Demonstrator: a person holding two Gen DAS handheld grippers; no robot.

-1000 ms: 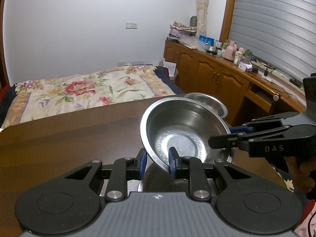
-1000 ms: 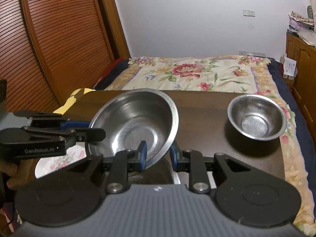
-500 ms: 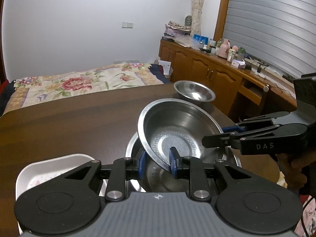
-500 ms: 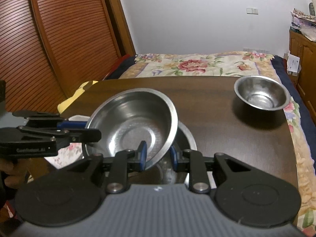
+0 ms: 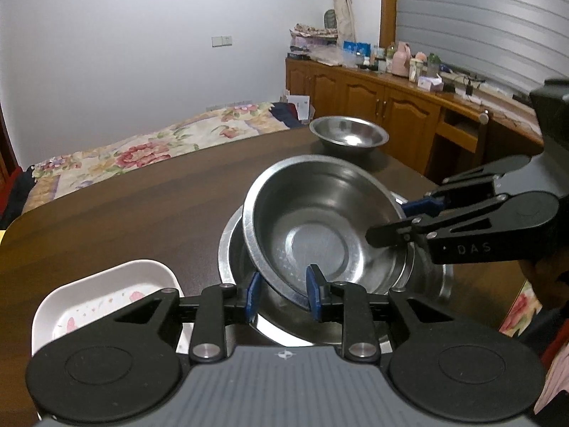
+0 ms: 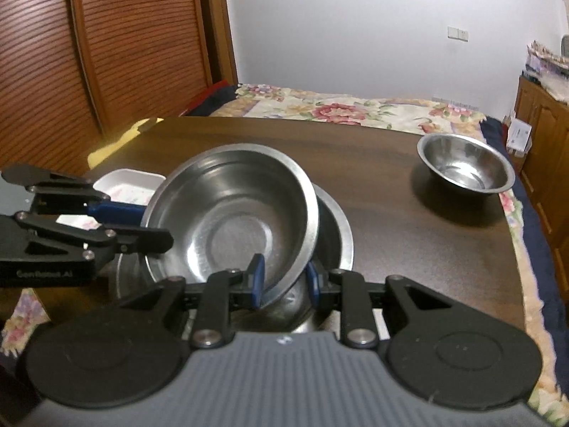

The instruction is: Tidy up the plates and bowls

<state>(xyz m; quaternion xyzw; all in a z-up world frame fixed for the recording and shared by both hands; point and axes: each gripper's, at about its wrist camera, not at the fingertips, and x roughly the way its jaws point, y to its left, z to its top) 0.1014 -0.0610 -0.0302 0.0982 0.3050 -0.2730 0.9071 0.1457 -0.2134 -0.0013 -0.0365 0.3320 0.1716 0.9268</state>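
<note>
My left gripper (image 5: 282,293) and my right gripper (image 6: 282,281) are each shut on opposite rims of a medium steel bowl (image 5: 316,227). It also shows in the right wrist view (image 6: 231,224). The bowl sits tilted inside a larger steel bowl (image 5: 432,286) on the dark wooden table (image 5: 142,206); the larger bowl's rim also shows in the right wrist view (image 6: 338,227). A small steel bowl (image 5: 348,137) stands alone at the table's far right corner, also in the right wrist view (image 6: 466,167). A white floral plate (image 5: 106,295) lies left of the stack.
A bed with a floral cover (image 5: 142,149) lies beyond the table. Wooden cabinets (image 5: 391,106) with clutter run along the right wall. A slatted wooden door (image 6: 106,42) stands to the left. The table edge (image 6: 515,249) runs close to the small bowl.
Both grippers have lowered the medium bowl from above the table down into the larger bowl. The white plate and small bowl have not moved.
</note>
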